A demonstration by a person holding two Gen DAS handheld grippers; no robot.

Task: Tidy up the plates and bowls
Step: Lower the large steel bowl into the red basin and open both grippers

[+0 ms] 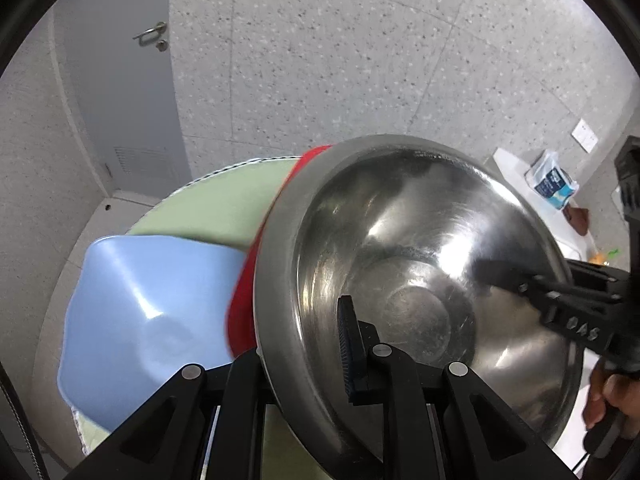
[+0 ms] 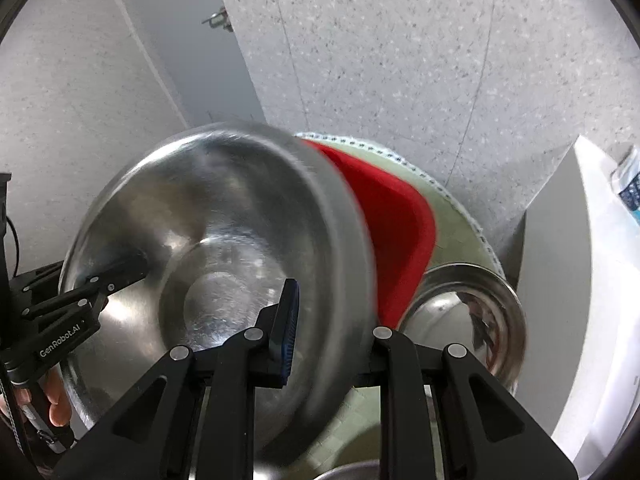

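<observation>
Steel bowl (image 1: 400, 280) hanging tilted over the green table (image 1: 224, 204), left gripper (image 1: 316, 344) and right gripper (image 2: 324, 320) each pinching opposite rims; red bowl (image 2: 392, 220) just beyond.

Each gripper is a matte black plastic assembly. The left gripper (image 1: 308, 344) shows angular linkage arms joined by round silver pivot pins, and a ribbed blue pad (image 1: 346, 344) on one finger. The right gripper (image 2: 328, 320) has the same linkages, pins and blue pad (image 2: 290, 320). White lettering "GenRobot.AI" marks a gripper body, with small silver screws. A thin black cable (image 2: 14, 240) runs alongside.
</observation>
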